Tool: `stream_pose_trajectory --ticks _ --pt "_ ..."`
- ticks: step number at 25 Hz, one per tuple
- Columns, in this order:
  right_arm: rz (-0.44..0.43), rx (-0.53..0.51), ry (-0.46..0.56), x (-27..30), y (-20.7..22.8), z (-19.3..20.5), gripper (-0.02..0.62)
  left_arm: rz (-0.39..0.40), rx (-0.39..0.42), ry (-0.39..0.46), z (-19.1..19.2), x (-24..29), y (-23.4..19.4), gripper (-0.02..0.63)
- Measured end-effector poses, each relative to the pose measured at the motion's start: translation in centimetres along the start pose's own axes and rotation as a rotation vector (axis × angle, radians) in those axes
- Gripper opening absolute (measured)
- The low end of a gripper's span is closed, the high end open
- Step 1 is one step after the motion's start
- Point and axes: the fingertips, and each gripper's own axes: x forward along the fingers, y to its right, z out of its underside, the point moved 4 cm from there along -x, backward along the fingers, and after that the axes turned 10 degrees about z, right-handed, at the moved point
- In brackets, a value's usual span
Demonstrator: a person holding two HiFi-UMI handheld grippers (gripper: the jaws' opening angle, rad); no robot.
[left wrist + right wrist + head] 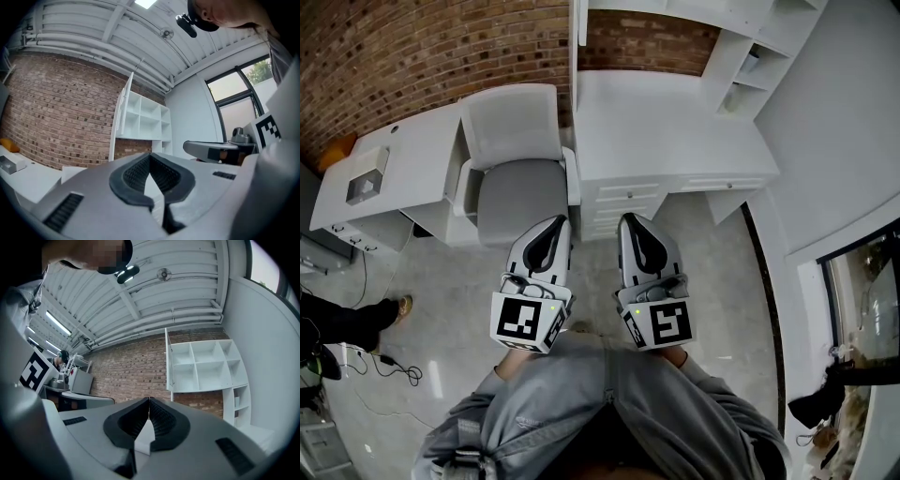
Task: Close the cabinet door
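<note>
The white wall cabinet [206, 364] hangs above a desk against the brick wall, its open cells showing. Its door [168, 359] stands open, swung out edge-on at the cabinet's left side. The left gripper view shows the same door [121, 117] and the cells [145, 117]. In the head view the door [575, 37] is a thin white edge at the top. My left gripper [558, 223] and right gripper [628, 220] are held side by side, pointing at the desk, well short of the door. Both are shut with nothing between the jaws [150, 154] [149, 399].
A grey chair [517, 178] stands right ahead of the left gripper. A white desk [666, 122] with drawers [623, 202] lies under the cabinet, with side shelves [750, 66] at its right. Another desk [394, 159], floor cables [389, 361] and a person's leg [347, 319] are at left.
</note>
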Motion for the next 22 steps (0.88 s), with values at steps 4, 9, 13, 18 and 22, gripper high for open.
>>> stream_pose_trajectory --ticks 4,9,13,18,22 --pt "0.029 -0.002 -0.013 0.7 0.1 0.3 0.028 0.033 -0.004 -0.003 0.2 0.8 -0.7 0.006" --pt "0.048 -0.002 -0.027 0.8 0.0 0.6 0.028 0.059 -0.021 -0.021 0.8 1.1 -0.9 0.006" --pt "0.052 0.005 -0.037 0.9 0.2 1.1 0.028 0.073 -0.026 -0.017 1.1 1.5 -0.9 0.006" --pt "0.044 0.012 -0.043 1.5 0.2 1.5 0.028 0.07 -0.034 -0.029 1.6 1.9 -1.4 0.006" --pt "0.035 0.012 -0.036 2.7 0.4 1.6 0.028 0.063 -0.032 -0.022 1.5 2.6 -2.3 0.006"
